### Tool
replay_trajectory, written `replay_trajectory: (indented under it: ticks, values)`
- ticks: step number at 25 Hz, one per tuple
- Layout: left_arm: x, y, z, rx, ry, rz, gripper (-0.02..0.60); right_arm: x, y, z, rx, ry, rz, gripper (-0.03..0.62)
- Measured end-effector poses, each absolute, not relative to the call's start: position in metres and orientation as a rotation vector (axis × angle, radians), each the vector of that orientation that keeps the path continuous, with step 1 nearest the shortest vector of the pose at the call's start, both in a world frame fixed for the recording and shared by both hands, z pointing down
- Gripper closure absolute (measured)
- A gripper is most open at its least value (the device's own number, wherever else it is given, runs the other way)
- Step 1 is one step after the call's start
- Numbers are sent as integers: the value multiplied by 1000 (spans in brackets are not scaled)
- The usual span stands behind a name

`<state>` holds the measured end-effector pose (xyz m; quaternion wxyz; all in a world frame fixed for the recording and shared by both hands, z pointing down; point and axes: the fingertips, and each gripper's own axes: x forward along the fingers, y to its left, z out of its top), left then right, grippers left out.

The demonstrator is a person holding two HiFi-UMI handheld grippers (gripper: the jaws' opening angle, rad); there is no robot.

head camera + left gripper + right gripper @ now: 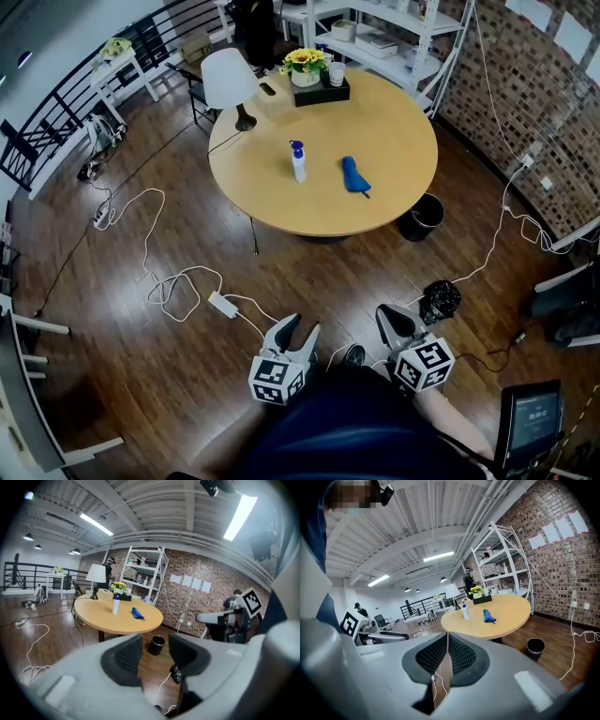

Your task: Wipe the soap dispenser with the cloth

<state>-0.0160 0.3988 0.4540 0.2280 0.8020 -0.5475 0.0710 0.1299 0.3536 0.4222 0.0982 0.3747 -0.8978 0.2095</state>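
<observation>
Well ahead of left tongs (298, 331), slightly apart, and right tongs (395, 322), closed, both empty: likely soft, limp cloth (354, 175), best pinched mid-fold, beside likely light, tippy soap dispenser (298, 162) on worktop (394, 131).

place: loft office | brick wall (511, 70) | metal shelf (403, 64) | round table (394, 141)

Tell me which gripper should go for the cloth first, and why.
Right, probably. The blue cloth lies right of the soap dispenser on the table, on the right gripper's side. Its jaws are shut and must open first; the left gripper is open but empty. Both are far off.
</observation>
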Motion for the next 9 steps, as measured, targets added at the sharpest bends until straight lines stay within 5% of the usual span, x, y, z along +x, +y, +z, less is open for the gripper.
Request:
replay_trajectory:
  ticks: [9]
  values:
    - [-27,397,449,2216,-1519,205,403,117,350,414,1098,-2668,566,574]
